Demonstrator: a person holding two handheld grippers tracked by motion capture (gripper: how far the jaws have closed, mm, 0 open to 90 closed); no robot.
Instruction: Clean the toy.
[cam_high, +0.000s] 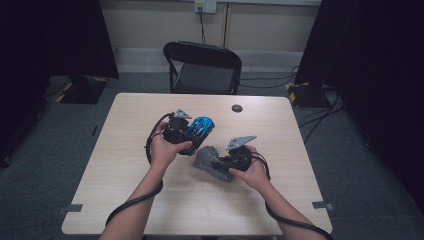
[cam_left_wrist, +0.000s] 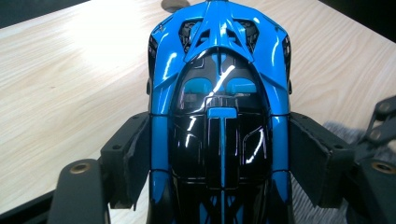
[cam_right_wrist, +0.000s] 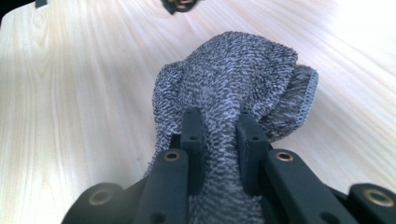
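Toy car clamped on the left, cloth pinched on the right, set up for a wipe.

The left gripper (cam_high: 192, 131) holds the blue toy car (cam_left_wrist: 219, 93) by its flanks, jaws closed against both sides of the bodywork, so the glossy roof and nose stay bare and face up, about the middle of the table (cam_high: 130, 165). Just beside it, toward the near right edge, the right gripper (cam_high: 226, 162) has its jaws closed on a bunched fold of the grey cloth (cam_right_wrist: 233, 88), whose loose end juts forward past the jaws like a pad, probably to rub the car's shell. Cloth and car sit near each other; whether they touch I cannot tell.
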